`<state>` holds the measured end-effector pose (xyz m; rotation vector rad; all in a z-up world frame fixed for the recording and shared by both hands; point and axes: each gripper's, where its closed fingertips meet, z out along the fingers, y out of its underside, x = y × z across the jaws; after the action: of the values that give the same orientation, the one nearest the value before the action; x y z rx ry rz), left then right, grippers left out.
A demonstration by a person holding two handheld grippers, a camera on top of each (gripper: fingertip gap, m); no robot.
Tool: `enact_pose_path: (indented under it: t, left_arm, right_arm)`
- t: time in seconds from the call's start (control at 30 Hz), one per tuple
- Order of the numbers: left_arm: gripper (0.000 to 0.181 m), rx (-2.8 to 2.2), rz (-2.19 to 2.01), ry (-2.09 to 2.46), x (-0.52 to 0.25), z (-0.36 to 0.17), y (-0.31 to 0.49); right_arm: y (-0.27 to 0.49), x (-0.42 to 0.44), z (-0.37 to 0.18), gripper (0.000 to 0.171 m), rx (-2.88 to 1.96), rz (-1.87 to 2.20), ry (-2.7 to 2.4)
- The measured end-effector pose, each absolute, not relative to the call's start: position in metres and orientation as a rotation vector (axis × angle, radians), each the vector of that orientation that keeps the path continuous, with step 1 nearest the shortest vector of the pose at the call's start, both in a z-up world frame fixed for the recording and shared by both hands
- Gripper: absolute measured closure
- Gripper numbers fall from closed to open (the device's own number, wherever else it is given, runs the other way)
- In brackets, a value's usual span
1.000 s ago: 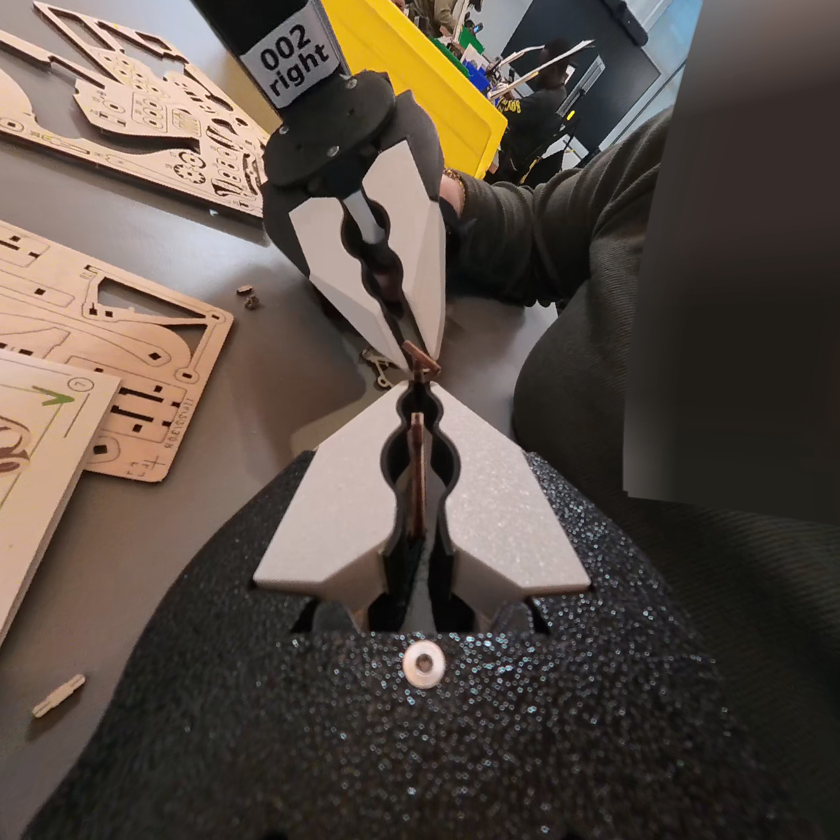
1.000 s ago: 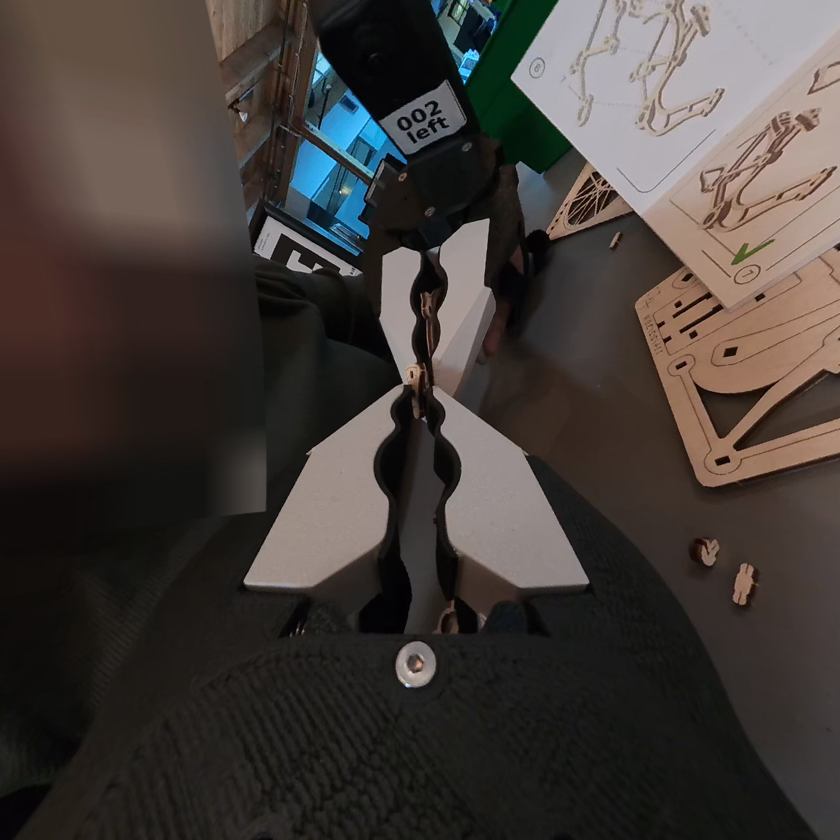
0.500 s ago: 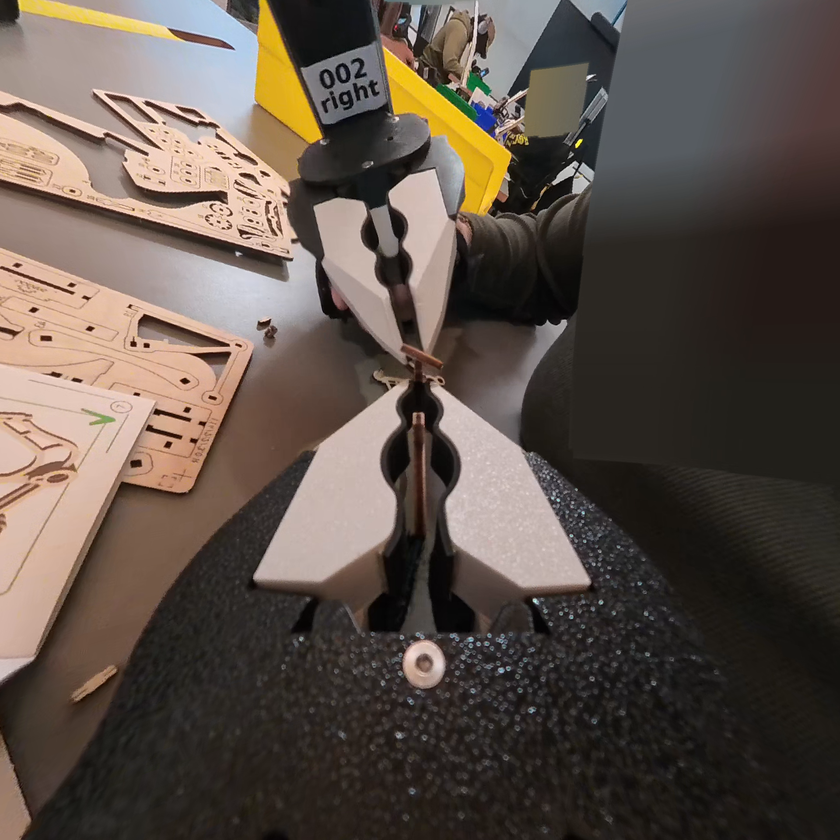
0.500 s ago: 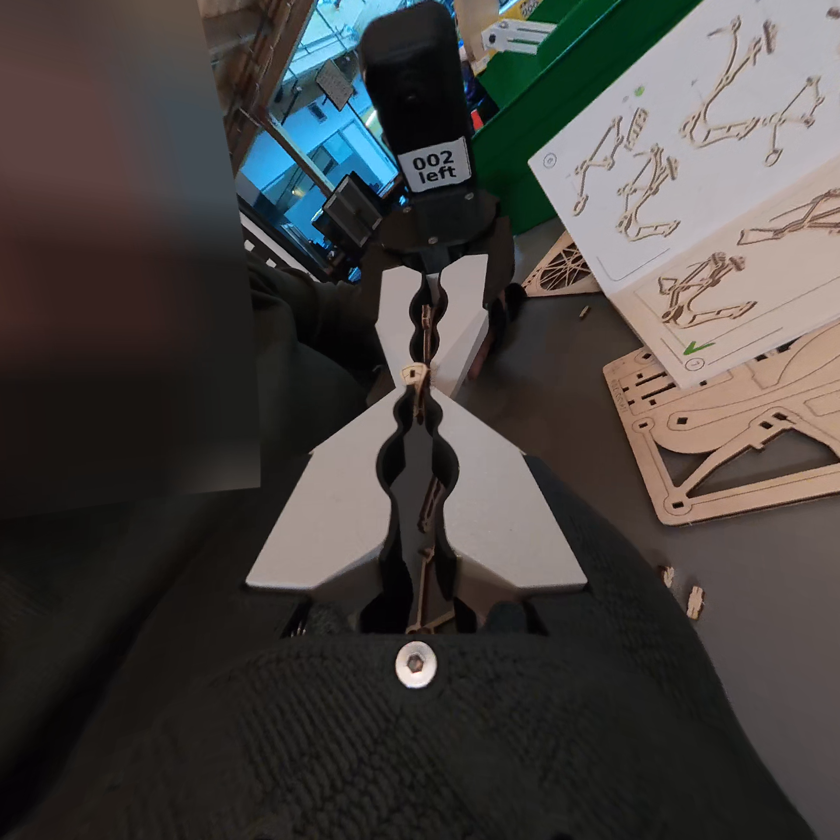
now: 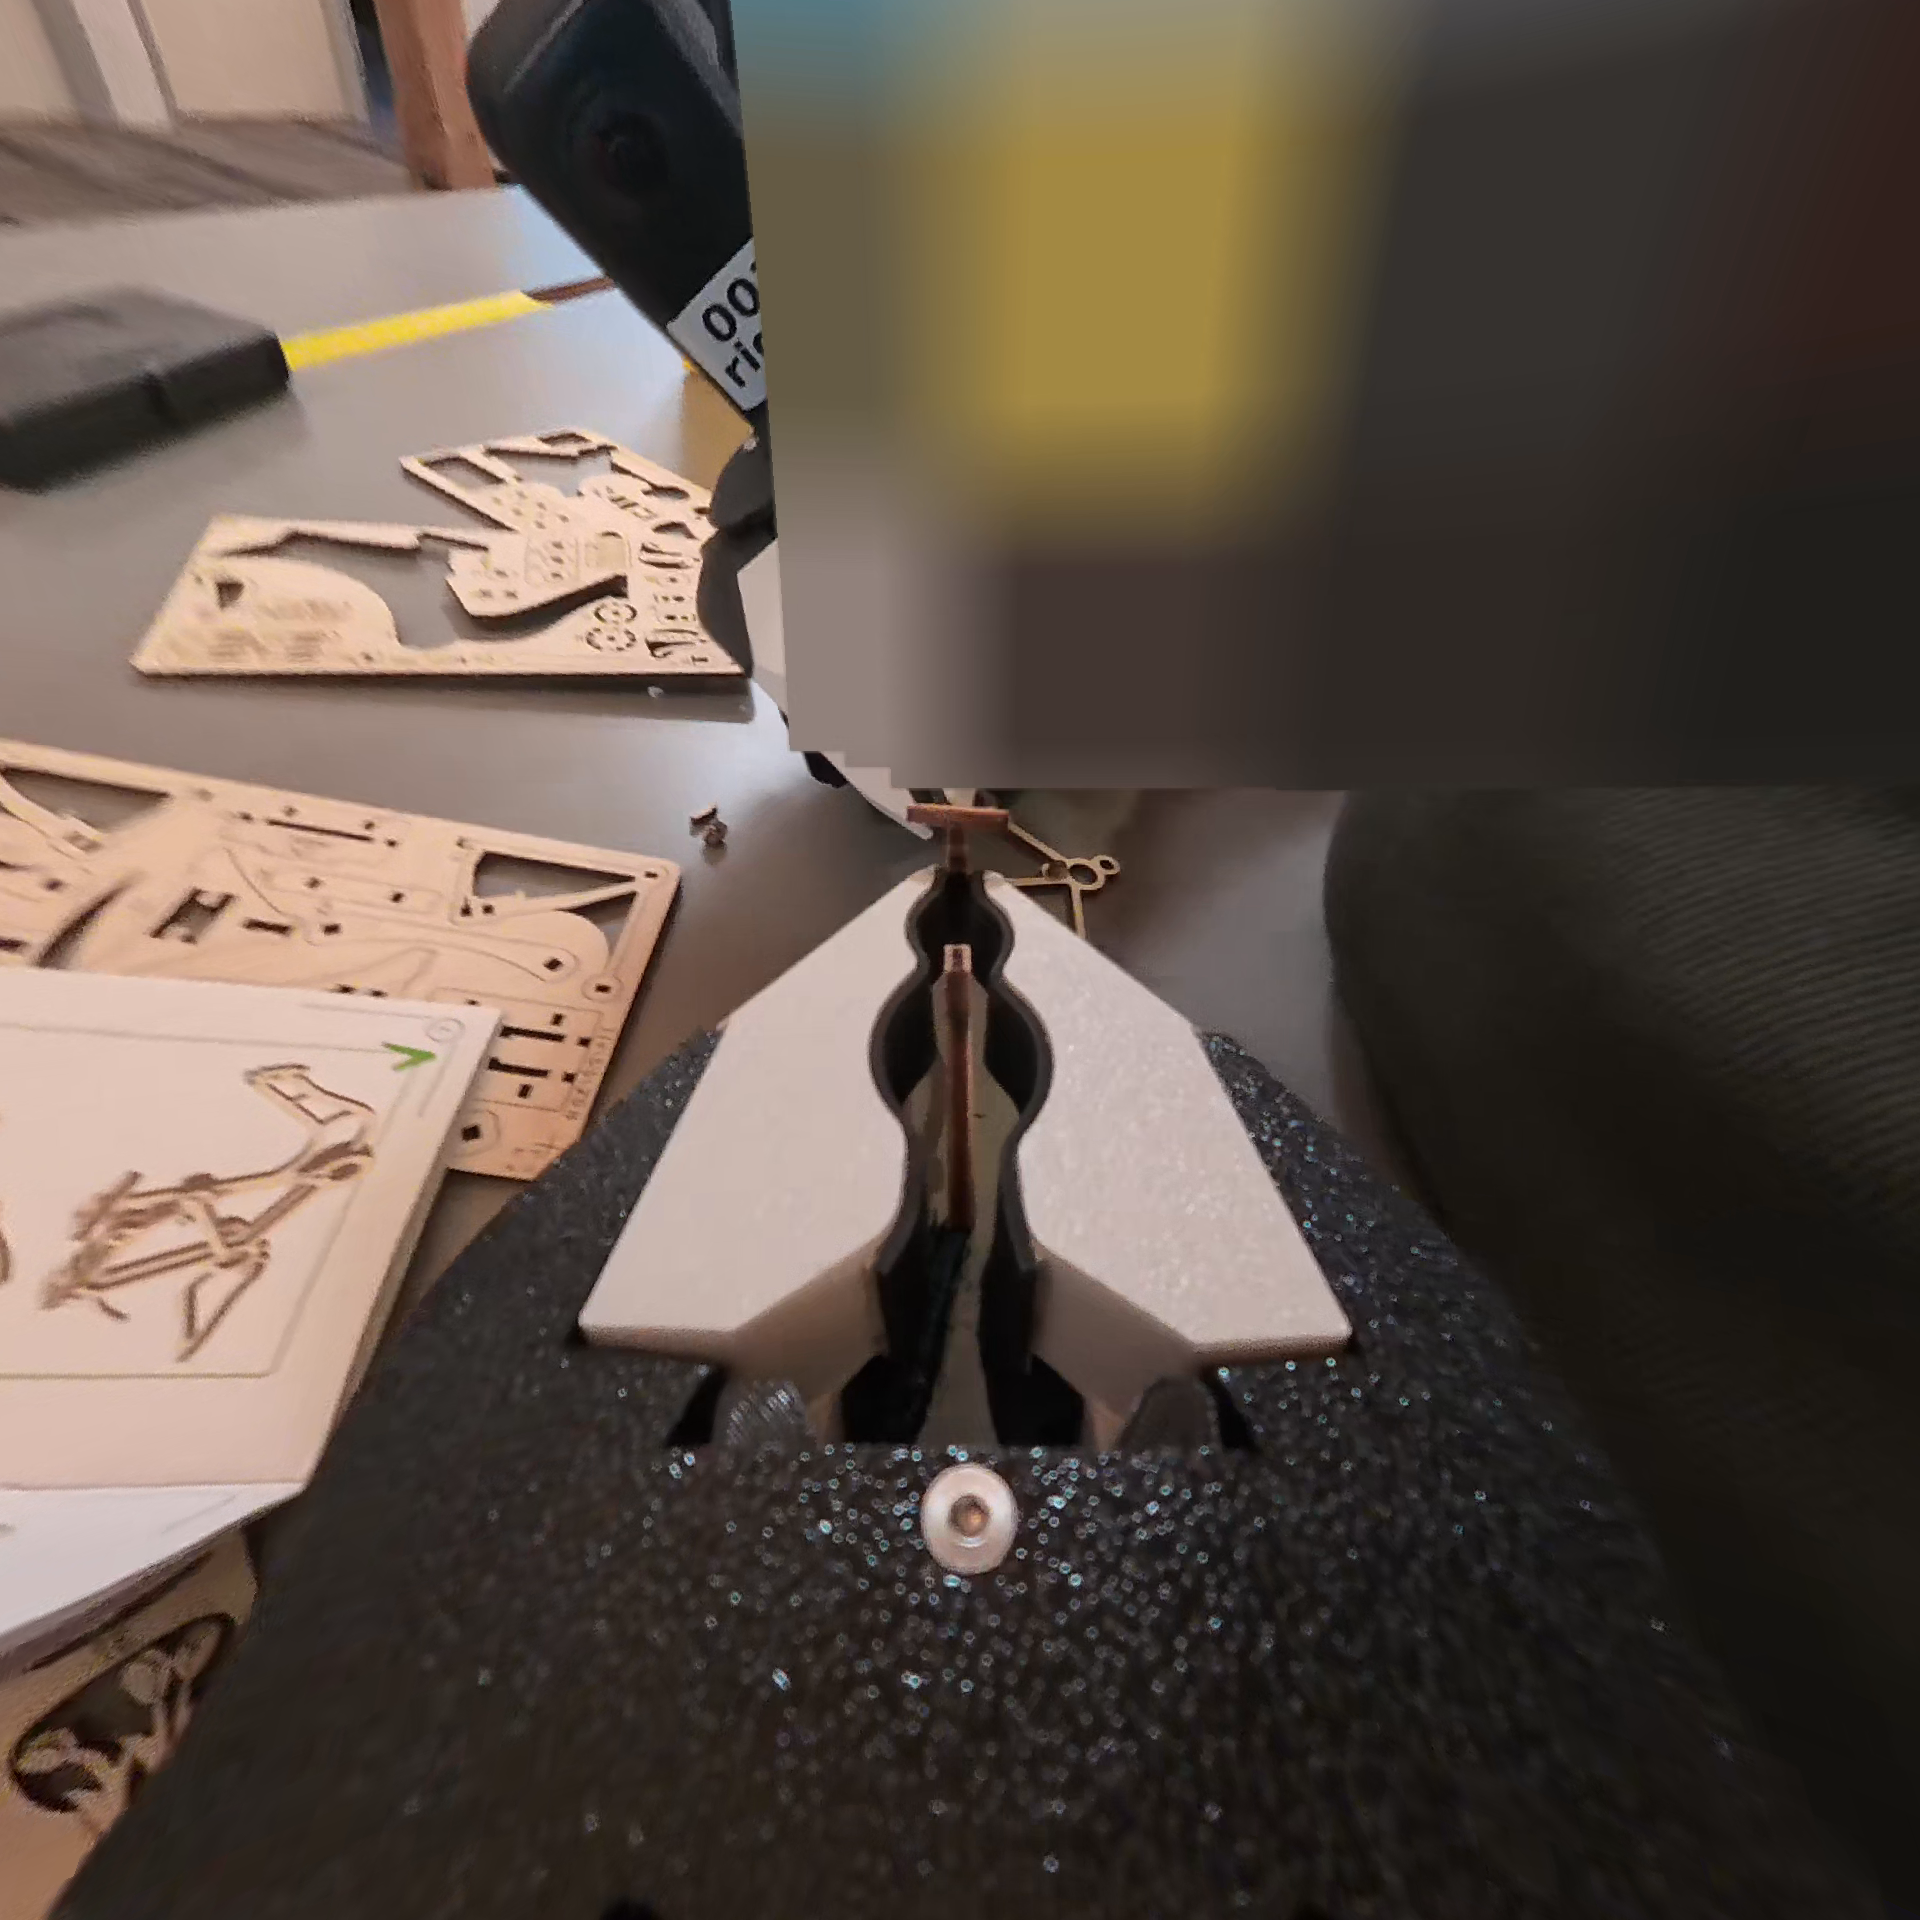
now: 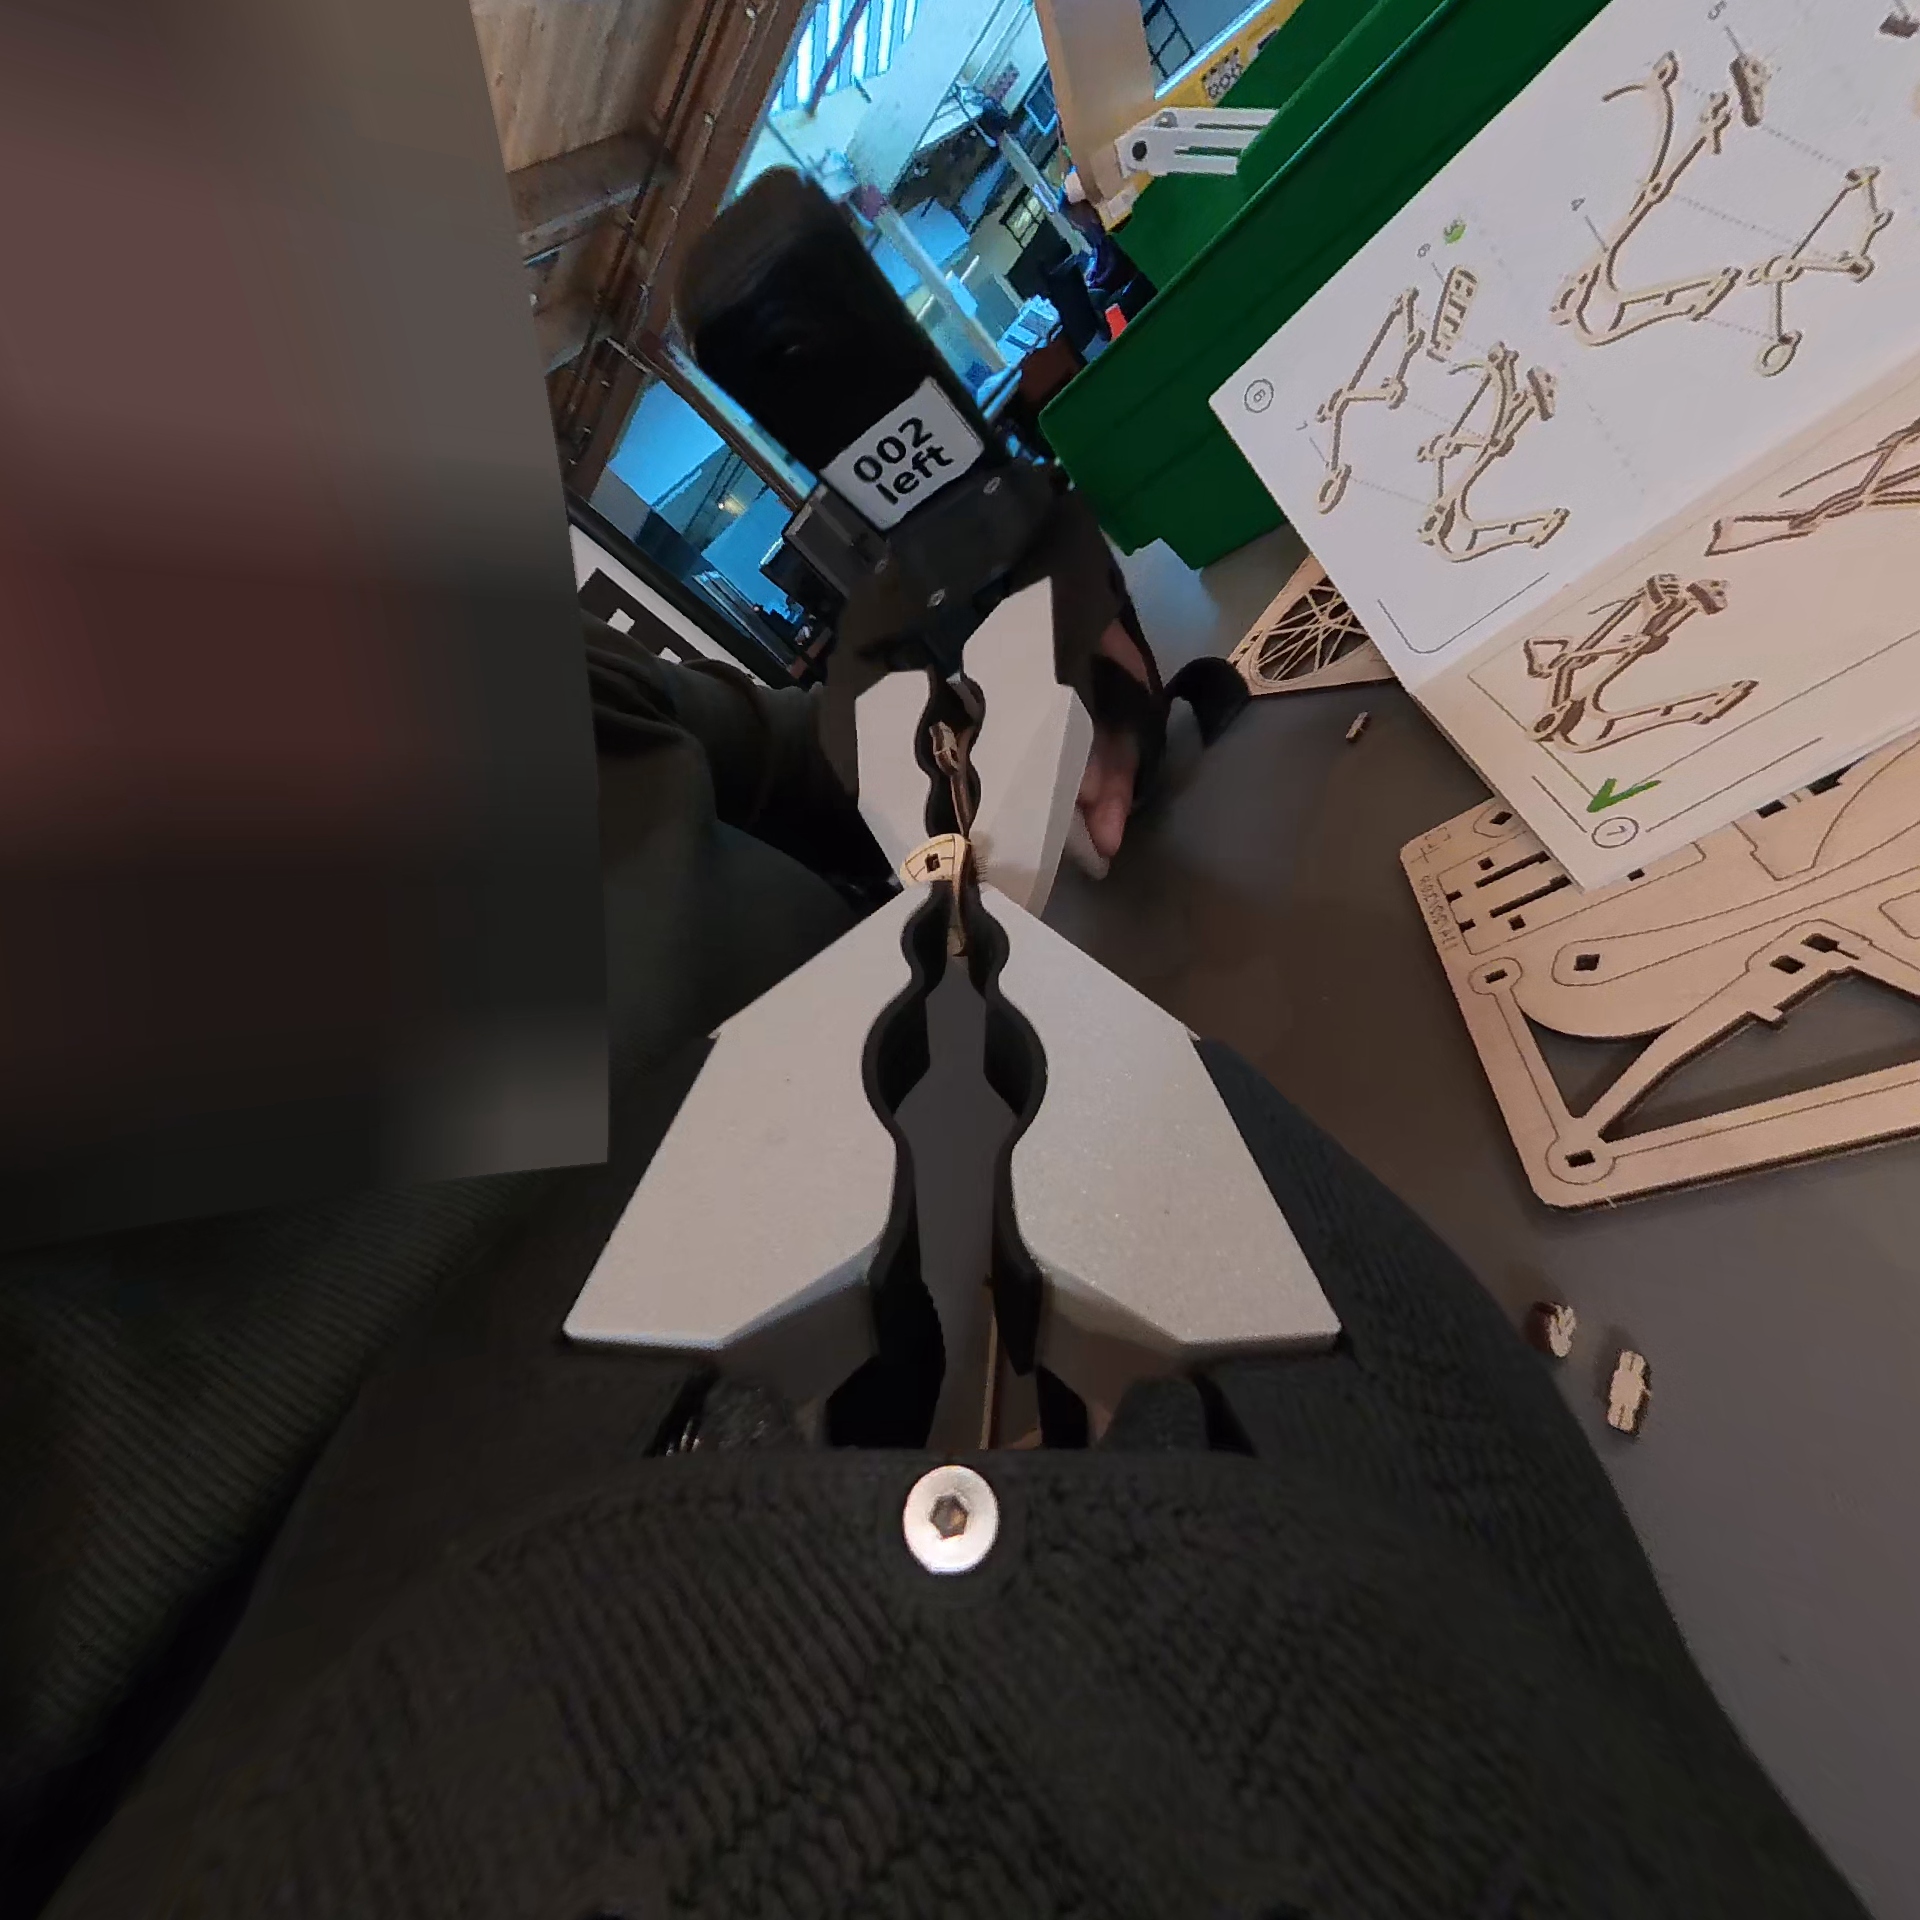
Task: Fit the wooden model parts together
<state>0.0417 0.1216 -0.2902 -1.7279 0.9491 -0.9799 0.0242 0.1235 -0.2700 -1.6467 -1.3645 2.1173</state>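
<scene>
1. The wooden model parts are held in the air above the grey desk (image 5: 364, 343), between the two tools: a thin flat wooden strip (image 5: 958, 1081) seen edge-on in the left gripper (image 5: 961, 883), and a small rounded pale wooden piece (image 6: 935, 862) at the tip of the right gripper (image 6: 951, 914).
2. Both sets of jaws are clenched: the left on the thin strip, the right on the small rounded piece.
3. The two parts are met at the gripper tips, the small piece sitting crosswise on the strip's end; the joint appears to be started, but whether it is fully seated cannot be told.
4. Most of the task is judged still to be done: the laser-cut plywood sheets (image 5: 343, 914) on the desk are seen to hold many parts not yet pressed out, and loose small wooden bits (image 6: 1626, 1387) lie unused.
5. Only in the left wrist view are a second plywood sheet (image 5: 436, 582), a black flat case (image 5: 125, 374) and a brown cross-shaped piece end (image 5: 956, 821) shown; the right gripper's body is largely masked there.
6. Only in the right wrist view are the green bin (image 6: 1195, 457), the white instruction sheet (image 6: 1507, 520) with its diagrams, and the left gripper's whole front made out.
</scene>
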Motion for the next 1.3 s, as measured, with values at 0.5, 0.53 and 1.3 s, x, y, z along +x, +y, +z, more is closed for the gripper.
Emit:
enact_pose_path:
  t: [0.5,0.53,1.3]
  left_arm:
    - [0.181,-1.723,-0.825,0.957,0.035,-0.296,0.132]
    - [0.181,-1.723,-0.829,0.952,0.035,-0.296,0.132]
    - [0.181,-1.769,-0.842,0.831,0.025,-0.291,0.143]
  right_arm:
    - [0.129,0.021,-0.272,0.17,-1.549,1.911,-1.41]
    - [0.13,0.021,-0.271,0.17,-1.541,1.906,-1.409]
    - [0.158,0.027,-0.284,0.171,-1.718,1.792,-1.366]
